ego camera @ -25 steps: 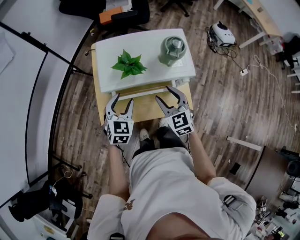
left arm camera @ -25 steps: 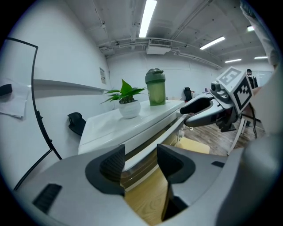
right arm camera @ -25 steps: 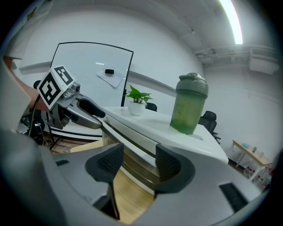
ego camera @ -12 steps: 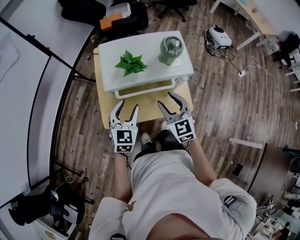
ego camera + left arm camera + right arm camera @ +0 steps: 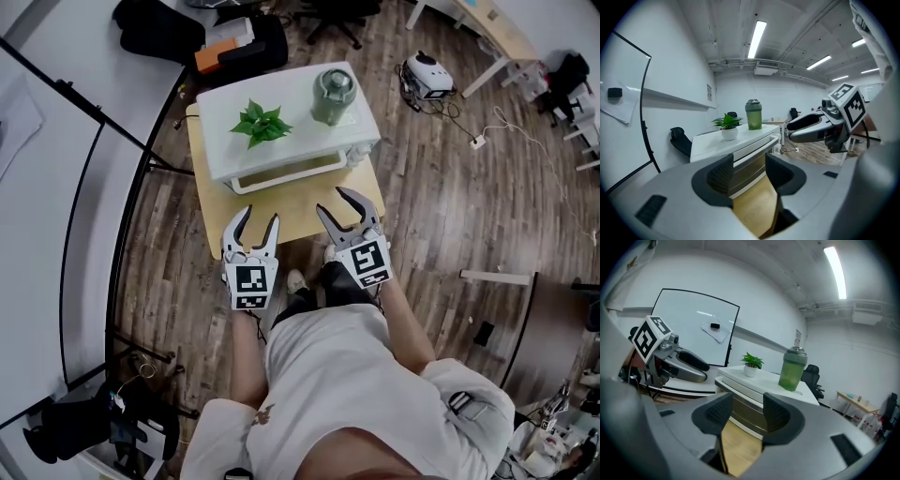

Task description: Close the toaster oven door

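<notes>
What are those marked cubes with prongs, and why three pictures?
No robot here: a person holds a two-pronged claw in each hand, left claw and right claw. One picture comes from a camera on the person's head looking down, the other two from cameras on the claws. A white toaster oven, door looking closed, sits on a small wooden table, with a potted plant and green bottle on top. Both claws have just been narrowing but stand apart, holding nothing.

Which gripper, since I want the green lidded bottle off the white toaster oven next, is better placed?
Right. The green lidded bottle stands on the right half of the white toaster oven, ahead of the empty right gripper; the potted green plant fills the left half.
</notes>
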Available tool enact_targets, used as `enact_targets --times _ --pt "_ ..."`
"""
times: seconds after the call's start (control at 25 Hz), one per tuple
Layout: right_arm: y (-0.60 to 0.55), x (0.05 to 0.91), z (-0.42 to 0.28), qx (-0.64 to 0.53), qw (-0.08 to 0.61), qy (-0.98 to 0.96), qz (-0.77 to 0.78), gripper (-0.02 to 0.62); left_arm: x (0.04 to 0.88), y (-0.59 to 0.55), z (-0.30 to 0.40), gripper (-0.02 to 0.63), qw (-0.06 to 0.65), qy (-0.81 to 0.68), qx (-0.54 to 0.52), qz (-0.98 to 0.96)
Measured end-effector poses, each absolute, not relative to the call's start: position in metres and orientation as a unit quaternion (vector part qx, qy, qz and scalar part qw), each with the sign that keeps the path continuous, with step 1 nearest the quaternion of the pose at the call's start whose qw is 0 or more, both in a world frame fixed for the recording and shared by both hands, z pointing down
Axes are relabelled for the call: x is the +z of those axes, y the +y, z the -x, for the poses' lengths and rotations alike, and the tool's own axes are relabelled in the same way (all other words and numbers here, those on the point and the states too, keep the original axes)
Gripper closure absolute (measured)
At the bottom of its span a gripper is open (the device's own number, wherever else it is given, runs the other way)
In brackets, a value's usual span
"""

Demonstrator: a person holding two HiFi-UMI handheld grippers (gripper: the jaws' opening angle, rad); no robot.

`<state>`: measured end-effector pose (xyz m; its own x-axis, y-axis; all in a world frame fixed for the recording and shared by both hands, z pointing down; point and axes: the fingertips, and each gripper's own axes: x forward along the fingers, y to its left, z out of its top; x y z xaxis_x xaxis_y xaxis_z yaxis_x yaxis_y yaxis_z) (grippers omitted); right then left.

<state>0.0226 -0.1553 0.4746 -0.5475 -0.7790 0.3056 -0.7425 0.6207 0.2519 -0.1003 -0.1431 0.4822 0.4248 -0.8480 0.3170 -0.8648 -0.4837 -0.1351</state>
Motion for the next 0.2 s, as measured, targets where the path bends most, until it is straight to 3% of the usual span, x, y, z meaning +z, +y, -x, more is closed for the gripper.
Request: enact_targets --times 0.2 --pt "-0.149 0.4693 -0.025 -0.049 0.195 -0.877 -0.437 0.393 0.4771 -0.137 0.098 0.399 0.021 -0.504 0.171 -0.846"
